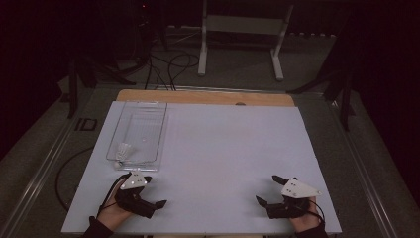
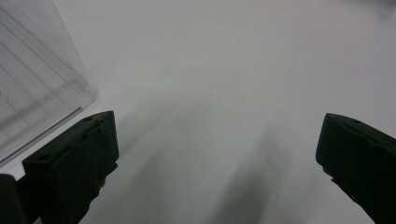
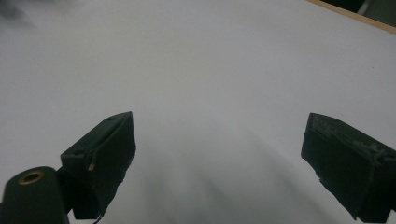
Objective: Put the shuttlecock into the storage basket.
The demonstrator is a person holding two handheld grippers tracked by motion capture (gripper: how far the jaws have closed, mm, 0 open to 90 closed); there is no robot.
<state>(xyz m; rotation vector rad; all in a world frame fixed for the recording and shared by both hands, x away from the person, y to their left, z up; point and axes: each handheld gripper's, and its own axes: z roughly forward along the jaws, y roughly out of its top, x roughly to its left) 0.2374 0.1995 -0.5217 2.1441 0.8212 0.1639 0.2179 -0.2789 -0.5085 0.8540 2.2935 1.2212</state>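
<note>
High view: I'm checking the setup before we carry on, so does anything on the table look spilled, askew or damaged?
Nothing stands out. The clear tray sits flat on the white board with the shuttlecock lying inside at its near end. The left gripper and right gripper are both open, low over the board's near edge, holding nothing.

The flat table board (image 1: 228,158) was white with a tan wooden edge; the clear ribbed plastic tray (image 1: 140,130) held a white feathered shuttlecock (image 1: 124,152); both handheld grippers, left gripper (image 1: 154,192) and right gripper (image 1: 268,190), were black with pale grey plates
</note>
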